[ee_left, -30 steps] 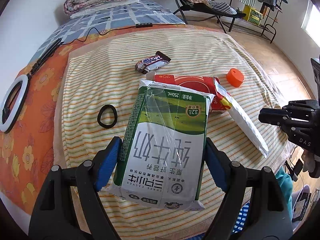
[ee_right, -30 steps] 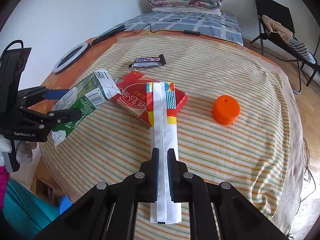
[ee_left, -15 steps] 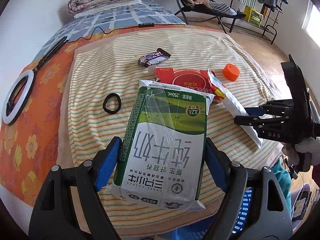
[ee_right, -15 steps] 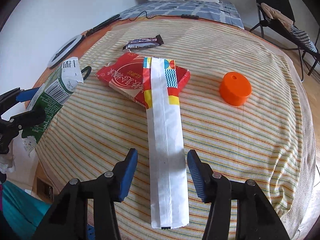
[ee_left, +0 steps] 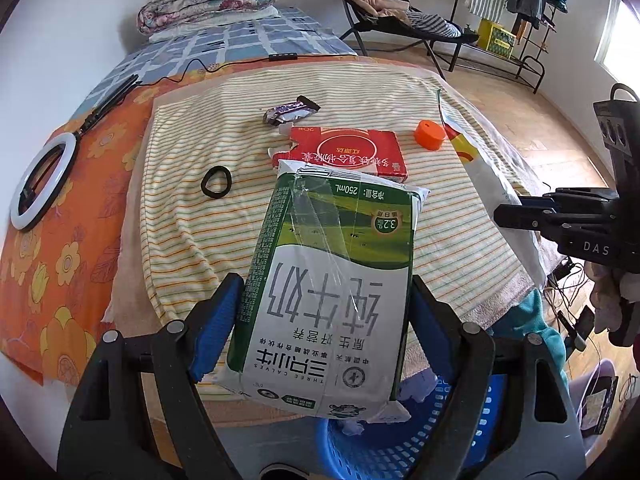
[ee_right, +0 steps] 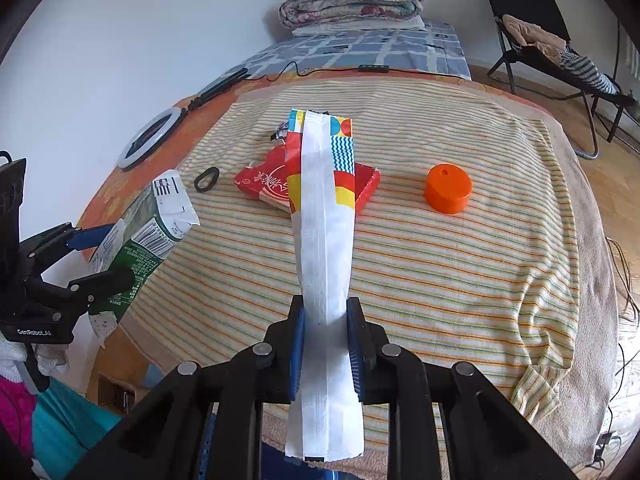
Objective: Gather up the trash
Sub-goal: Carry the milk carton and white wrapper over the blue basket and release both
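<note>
Blue slatted plastic basket holds crumpled white scraps. Left gripper clamps a green-white milk carton above it; right gripper pinches a long white wrapper over the striped bedcover.

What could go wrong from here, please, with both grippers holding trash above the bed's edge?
The long white wrapper is pinched low by the right gripper, so its free upper length could flop or snag. The milk carton, in the left gripper, overhangs the blue basket only partly; released now, it might miss.
</note>
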Available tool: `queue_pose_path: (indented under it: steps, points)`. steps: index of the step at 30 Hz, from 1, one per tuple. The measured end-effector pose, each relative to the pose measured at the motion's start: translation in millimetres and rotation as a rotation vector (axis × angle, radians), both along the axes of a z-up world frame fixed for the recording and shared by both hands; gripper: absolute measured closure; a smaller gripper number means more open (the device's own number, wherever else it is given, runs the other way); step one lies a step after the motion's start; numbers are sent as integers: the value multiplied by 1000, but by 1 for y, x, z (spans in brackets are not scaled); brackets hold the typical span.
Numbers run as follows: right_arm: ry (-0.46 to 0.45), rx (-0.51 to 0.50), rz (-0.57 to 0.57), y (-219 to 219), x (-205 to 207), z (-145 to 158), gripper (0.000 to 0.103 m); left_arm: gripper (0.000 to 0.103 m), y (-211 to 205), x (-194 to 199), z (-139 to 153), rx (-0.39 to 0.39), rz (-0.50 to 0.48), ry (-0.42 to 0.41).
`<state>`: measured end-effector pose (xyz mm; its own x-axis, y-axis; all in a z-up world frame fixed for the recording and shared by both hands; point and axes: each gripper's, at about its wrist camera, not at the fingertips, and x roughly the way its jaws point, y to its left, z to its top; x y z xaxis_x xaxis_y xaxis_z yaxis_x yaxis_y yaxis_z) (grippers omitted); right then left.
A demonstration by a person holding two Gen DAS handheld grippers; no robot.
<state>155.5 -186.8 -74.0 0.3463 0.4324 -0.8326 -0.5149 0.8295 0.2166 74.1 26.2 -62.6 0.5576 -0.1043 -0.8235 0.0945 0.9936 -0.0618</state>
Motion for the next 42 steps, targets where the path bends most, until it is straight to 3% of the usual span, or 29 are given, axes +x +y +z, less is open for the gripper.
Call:
queue_pose_path:
  steps: [10,22,32,42]
  points:
    - [1,35,67,-13,-88,17,84,20,-29,-68,-13,26,-54,26]
    - [119,54,96,-32,-168,-24,84,20,-58,-122,-57,23,-111,134]
    - [225,16,113,-30,-190,-65,84,20,-58,-128,-99,17,-97,236]
    - [292,-17,86,-34,-192,-94,84,20,-64,-124,-113,30,-109,268]
